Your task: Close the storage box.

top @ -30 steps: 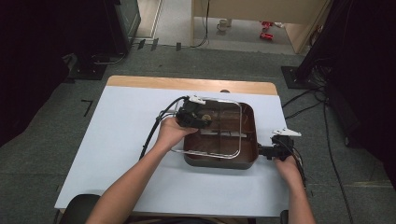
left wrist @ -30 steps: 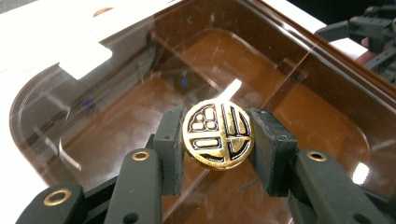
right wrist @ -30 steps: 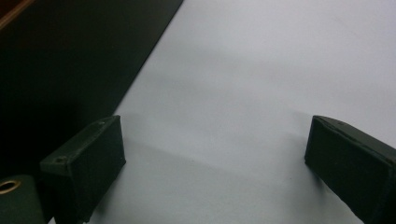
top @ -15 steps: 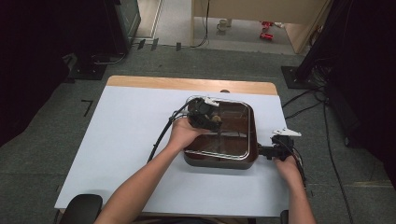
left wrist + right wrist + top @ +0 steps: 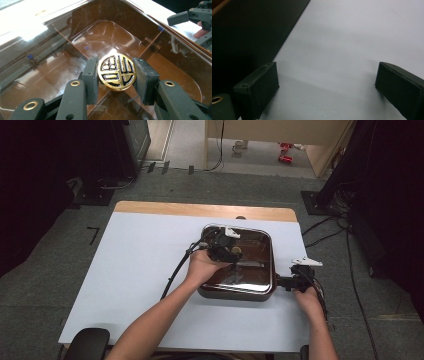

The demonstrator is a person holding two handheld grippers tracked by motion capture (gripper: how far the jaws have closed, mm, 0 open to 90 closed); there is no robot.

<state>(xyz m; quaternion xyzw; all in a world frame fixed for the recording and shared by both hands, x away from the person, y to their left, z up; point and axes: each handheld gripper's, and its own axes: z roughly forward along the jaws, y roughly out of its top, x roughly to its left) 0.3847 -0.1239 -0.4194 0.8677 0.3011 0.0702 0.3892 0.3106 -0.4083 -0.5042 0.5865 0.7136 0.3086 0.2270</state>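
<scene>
My left gripper (image 5: 231, 251) sits over the pan (image 5: 239, 292), jaws clamped on the gold knob (image 5: 116, 71) at the lid's (image 5: 252, 245) centre. In the left gripper view the pads (image 5: 91, 75) press the knob from both sides, w/ brown glass under it. Vs 1 s ago: the lid hung tilted & lifted off the pan's left part; half a sec ago it was nearly down; now it lies flat on the pan, edges lined up. My left hand (image 5: 202, 266) moved right w/ it. The pan itself hasn't shifted on the table (image 5: 130, 270). My right gripper (image 5: 281, 282) is at the pan's right side, same spot as before. In the right gripper view its jaws stand wide apart over bare table, gripping nothing.
</scene>
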